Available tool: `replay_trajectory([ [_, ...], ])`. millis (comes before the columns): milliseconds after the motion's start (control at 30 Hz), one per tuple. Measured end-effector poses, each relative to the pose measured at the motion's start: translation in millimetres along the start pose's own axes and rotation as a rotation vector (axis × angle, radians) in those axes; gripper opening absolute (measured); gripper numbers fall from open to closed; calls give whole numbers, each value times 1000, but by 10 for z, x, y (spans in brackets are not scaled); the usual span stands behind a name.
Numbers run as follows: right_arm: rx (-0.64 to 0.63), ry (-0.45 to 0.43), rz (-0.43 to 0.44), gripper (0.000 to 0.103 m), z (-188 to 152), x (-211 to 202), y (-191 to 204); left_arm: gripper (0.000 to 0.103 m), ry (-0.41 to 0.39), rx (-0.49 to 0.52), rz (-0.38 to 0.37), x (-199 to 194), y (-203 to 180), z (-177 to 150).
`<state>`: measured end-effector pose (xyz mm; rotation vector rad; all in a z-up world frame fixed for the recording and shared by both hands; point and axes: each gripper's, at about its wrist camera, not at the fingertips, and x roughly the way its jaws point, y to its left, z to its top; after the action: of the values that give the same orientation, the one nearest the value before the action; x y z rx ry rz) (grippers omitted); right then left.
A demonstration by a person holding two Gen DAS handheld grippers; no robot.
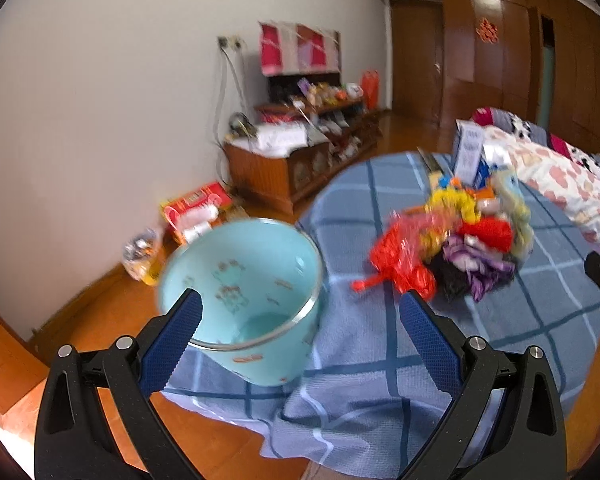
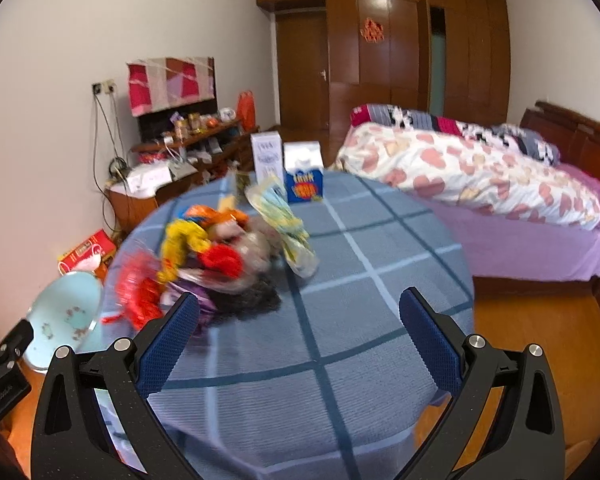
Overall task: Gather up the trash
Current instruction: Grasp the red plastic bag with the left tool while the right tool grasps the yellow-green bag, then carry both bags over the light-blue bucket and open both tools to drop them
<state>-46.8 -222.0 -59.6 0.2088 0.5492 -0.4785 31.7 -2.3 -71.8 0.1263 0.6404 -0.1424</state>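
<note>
both grippers gape empty: left gripper (image 1: 300, 320) near the tilted bin (image 1: 242, 304) at the table's (image 2: 380, 280) left edge, right gripper (image 2: 298, 320) beside the wrapper pile (image 2: 216, 264). light, loose wrappers could scatter or miss the bin.

Left wrist view looks forward from low at the surface (image 1: 380, 360) edge, close to the bin (image 1: 244, 300). Right wrist view faces the bed (image 2: 520, 240). Both share the wrapper pile (image 1: 452, 248) and the surface.

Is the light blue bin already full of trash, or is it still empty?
Empty: the left wrist view looks into the light blue bin and shows its bare floor. The pile of wrappers lies on the table.
</note>
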Motion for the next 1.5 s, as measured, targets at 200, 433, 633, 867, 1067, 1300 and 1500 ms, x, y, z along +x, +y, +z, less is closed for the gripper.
replay_trajectory([
  [200,3,46,11,97,48,456,-157,96,19,40,-50,416,-207,101],
  [433,-16,52,17,93,283,924,-246,81,76,75,-155,861,-611,272],
  [633,-59,77,62,85,475,1361,-167,81,95,64,-172,1147,-783,340],
  [867,-54,195,132,28,451,1831,-88,30,100,43,-256,1343,-713,415],
  [1067,-29,101,102,21,520,1515,-160,25,13,55,-279,1119,-633,511],
  [1300,-24,-47,65,21,682,930,-170,25,-106,11,-287,648,-324,706],
  [1500,-34,-67,136,21,632,589,63,26,-165,-22,-212,333,74,724],
])
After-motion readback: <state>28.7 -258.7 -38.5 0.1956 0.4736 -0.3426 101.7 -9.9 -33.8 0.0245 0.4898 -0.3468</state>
